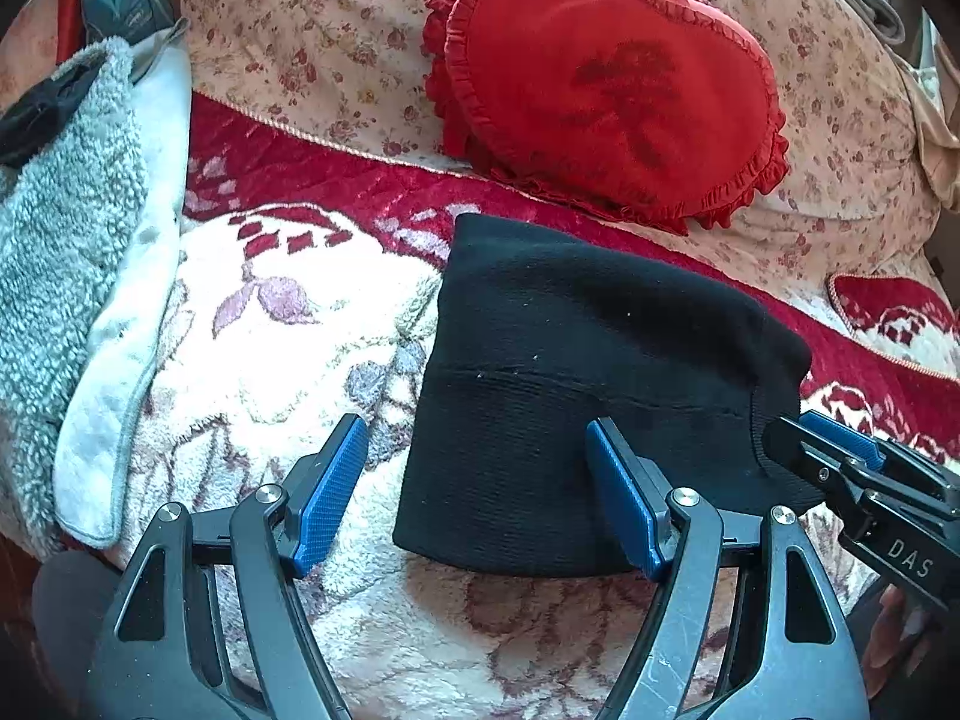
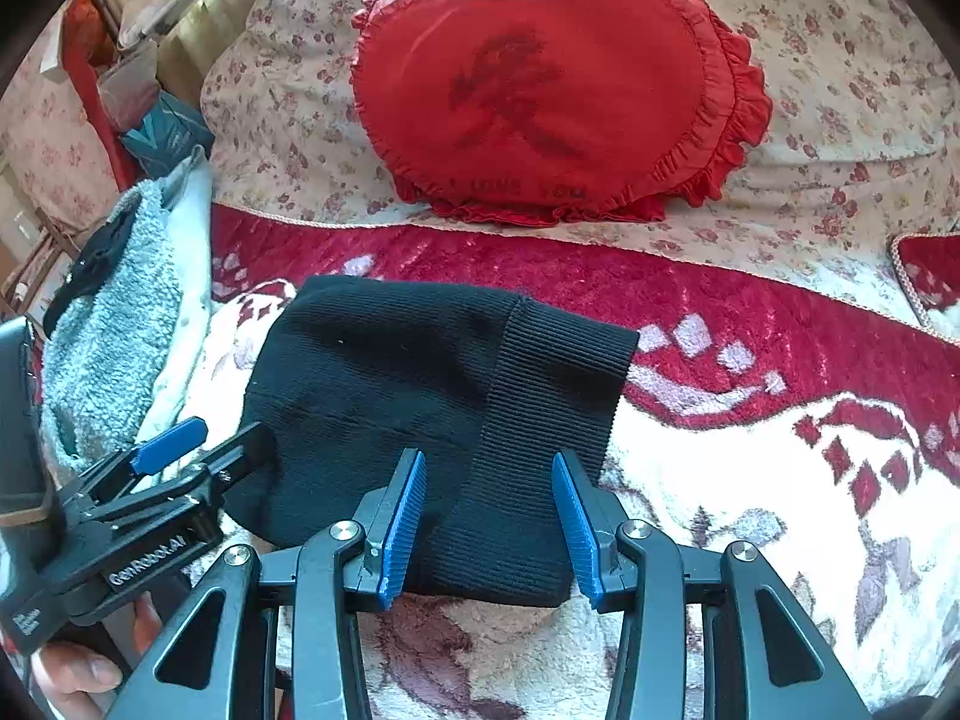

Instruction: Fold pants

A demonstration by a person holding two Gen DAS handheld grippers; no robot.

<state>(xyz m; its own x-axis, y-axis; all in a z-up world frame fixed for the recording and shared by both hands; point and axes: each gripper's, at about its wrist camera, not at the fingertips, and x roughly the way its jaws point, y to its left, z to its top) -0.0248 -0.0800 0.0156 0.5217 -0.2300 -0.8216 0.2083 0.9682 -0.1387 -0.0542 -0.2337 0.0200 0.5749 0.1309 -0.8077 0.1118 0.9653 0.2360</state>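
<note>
The black knit pants [image 1: 576, 384] lie folded into a compact bundle on the red and cream floral blanket [image 1: 288, 324]. They also show in the right wrist view [image 2: 420, 384], ribbed waistband to the right. My left gripper [image 1: 474, 456] is open, its fingers over the bundle's near left edge, holding nothing. My right gripper [image 2: 489, 480] is open just above the ribbed part at the bundle's near edge, empty. The right gripper also shows at the right of the left wrist view [image 1: 840, 450], and the left gripper at the left of the right wrist view [image 2: 180, 450].
A red heart-shaped ruffled cushion [image 1: 606, 90] rests against a floral pillow [image 1: 324, 42] behind the pants. A grey fleece garment with white lining [image 1: 72, 228] lies at the left. The blanket stretches to the right [image 2: 780, 480].
</note>
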